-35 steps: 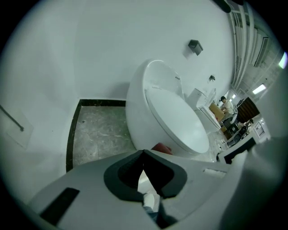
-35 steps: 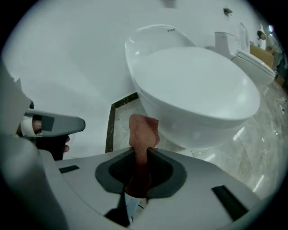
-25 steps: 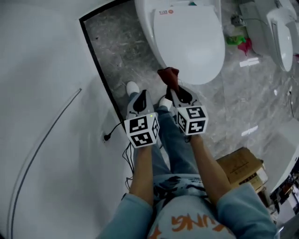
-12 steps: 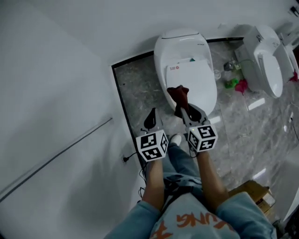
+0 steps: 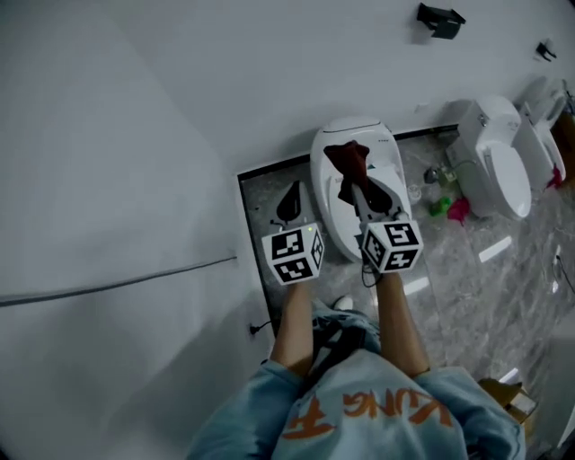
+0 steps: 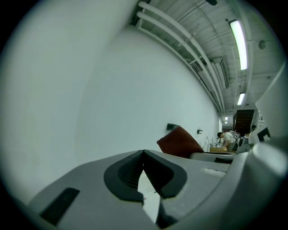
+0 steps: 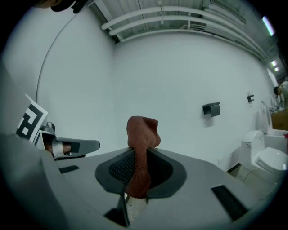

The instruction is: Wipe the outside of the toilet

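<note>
The white toilet (image 5: 388,166) stands against the wall with its lid down. My right gripper (image 5: 352,184) hovers over its seat end, shut on a dark red cloth (image 5: 349,160) that sticks up past the jaws. In the right gripper view the cloth (image 7: 143,134) is pinched between the pads of the right gripper (image 7: 137,155) and points at the white wall. My left gripper (image 5: 290,199) is held over the dark floor left of the toilet, jaws shut on nothing. In the left gripper view the left gripper (image 6: 143,155) faces the wall, with the cloth (image 6: 179,143) to its right.
A second toilet (image 5: 499,175) stands to the right, with small green and pink items (image 5: 449,208) on the marble floor between. A black fixture (image 5: 440,16) hangs on the wall. A cardboard box (image 5: 505,395) sits at bottom right. A white panel wall fills the left.
Both grippers rose and moved forward from the lid's front edge toward the toilet's back end. The cloth stayed in the right gripper. The head view pulled back and up.
</note>
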`<state>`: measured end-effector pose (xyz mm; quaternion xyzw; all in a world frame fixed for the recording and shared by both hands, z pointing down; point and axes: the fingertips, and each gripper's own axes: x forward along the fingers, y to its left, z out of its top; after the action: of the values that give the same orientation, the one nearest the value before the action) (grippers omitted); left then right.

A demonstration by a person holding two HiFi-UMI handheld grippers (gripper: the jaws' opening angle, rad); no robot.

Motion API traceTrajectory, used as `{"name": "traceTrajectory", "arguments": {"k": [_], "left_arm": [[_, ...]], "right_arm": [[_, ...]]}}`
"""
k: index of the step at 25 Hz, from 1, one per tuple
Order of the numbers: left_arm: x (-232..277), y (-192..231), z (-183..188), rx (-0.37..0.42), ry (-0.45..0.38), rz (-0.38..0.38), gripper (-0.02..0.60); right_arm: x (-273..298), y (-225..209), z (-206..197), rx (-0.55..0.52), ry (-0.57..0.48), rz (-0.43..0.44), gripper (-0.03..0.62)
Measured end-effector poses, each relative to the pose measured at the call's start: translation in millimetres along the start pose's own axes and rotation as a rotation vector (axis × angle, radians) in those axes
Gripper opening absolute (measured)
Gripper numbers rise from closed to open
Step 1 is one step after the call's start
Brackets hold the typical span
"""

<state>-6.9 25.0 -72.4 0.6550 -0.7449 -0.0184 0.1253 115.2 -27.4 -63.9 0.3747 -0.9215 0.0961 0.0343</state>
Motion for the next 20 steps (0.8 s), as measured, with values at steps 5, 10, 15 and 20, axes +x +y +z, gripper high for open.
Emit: {"name": "traceTrajectory", "arguments": {"k": [5, 10, 15, 20], "left_arm": [[-6, 14, 44, 0.046, -0.091, 0.000, -0.002], [-4, 36, 80, 0.056, -0.135, 0.029, -0.002], [-3, 66, 103, 0.064, -0.164, 0.047, -0.002], [9, 80, 105, 0.072, -0.188, 0.015, -0.002]], "right_arm": [[10, 21, 37, -0.039, -0.062, 0.030, 0.066], [33, 38, 71, -0.084, -0.085, 0.052, 0.064], [55, 62, 92, -0.104, -0.123, 0.068, 0.066], [79, 65, 91, -0.110, -0.136, 0.086, 0.064]]}}
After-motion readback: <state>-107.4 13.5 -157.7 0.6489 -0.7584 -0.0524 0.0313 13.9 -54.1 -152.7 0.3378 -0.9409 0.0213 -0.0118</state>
